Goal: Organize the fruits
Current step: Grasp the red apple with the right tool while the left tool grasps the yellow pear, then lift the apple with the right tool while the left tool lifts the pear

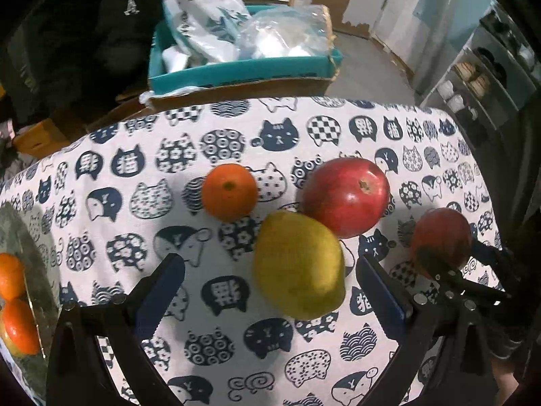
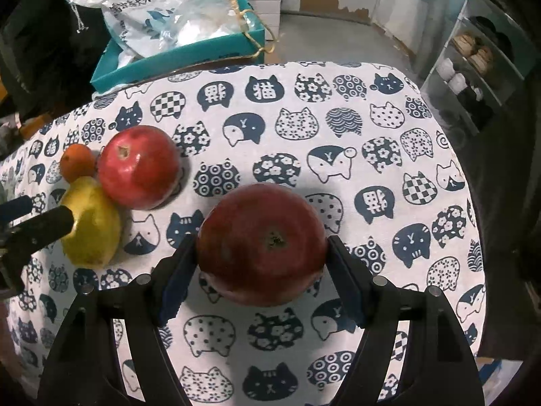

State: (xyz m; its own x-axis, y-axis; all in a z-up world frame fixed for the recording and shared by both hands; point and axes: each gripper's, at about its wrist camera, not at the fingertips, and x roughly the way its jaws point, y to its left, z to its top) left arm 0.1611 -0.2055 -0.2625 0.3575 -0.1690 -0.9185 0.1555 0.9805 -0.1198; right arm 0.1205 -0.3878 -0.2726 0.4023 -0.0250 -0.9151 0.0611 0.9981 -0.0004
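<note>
In the left wrist view a yellow pear [image 1: 299,264] lies on the cat-print cloth [image 1: 135,176] between the fingers of my left gripper [image 1: 270,287], which is open and not touching it. Just beyond the pear sit an orange [image 1: 230,191] and a red apple [image 1: 346,196]. A second, darker red apple [image 2: 262,243] is clamped between the blue pads of my right gripper [image 2: 262,270], low over the cloth. That held apple [image 1: 441,240] also shows at the right of the left wrist view. One of the left gripper's fingers [image 2: 44,225] shows beside the pear [image 2: 91,223].
A glass dish [image 1: 20,223] at the far left holds two oranges [image 1: 12,277]. Behind the table's far edge stands a teal box [image 1: 243,71] stuffed with plastic bags. A shelf unit [image 1: 473,91] stands at the right beyond the table's corner.
</note>
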